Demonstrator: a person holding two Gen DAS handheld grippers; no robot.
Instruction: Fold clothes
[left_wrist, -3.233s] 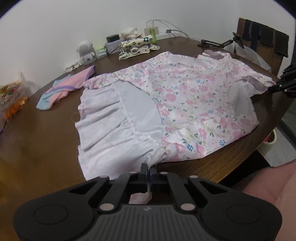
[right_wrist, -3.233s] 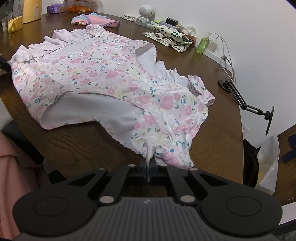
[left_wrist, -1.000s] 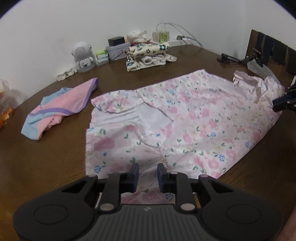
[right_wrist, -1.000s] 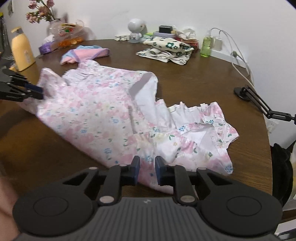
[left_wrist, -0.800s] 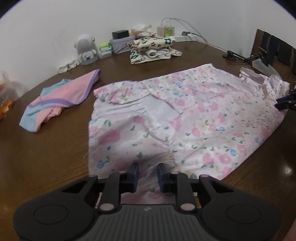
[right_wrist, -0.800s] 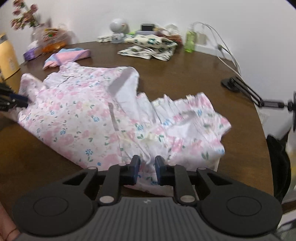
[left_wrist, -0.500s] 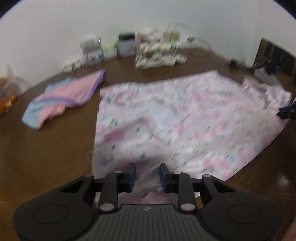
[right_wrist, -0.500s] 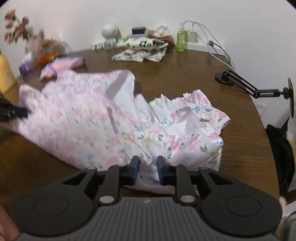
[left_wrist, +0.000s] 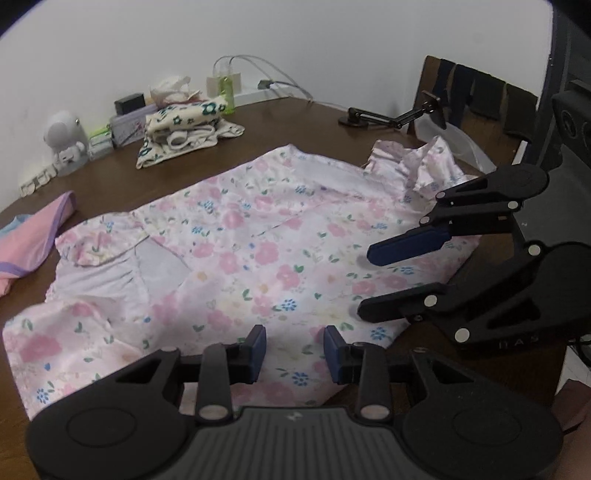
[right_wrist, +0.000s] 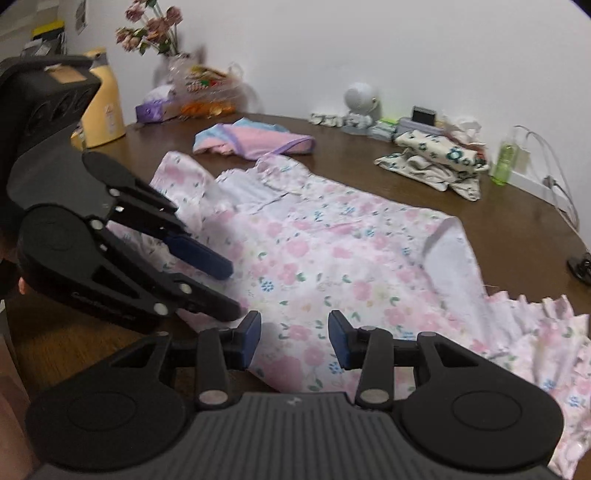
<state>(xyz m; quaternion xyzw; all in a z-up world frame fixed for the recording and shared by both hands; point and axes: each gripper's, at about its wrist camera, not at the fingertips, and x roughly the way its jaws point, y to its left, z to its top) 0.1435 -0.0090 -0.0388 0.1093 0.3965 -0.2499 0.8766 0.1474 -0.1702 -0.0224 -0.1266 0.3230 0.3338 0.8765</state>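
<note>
A pink floral dress (left_wrist: 240, 251) lies folded lengthwise on the brown round table (left_wrist: 110, 184); it also shows in the right wrist view (right_wrist: 332, 258). My left gripper (left_wrist: 294, 352) is open and empty, just above the dress's near edge. My right gripper (right_wrist: 294, 338) is open and empty over the same near edge. Each gripper shows in the other's view: the right one (left_wrist: 364, 284) at the right, the left one (right_wrist: 231, 291) at the left, close together over the dress's middle.
A pink and blue garment (right_wrist: 255, 142) lies at the far side. A folded cream floral garment (left_wrist: 184, 122) sits near the wall with a small white robot figure (left_wrist: 62, 144), boxes and a green bottle (right_wrist: 506, 158). A black clamp arm (left_wrist: 391, 116) and a chair (left_wrist: 476, 96) stand at the right.
Both grippers let go of the dress after folding it over and opened. They have moved toward each other, over the middle of the dress's near edge.
</note>
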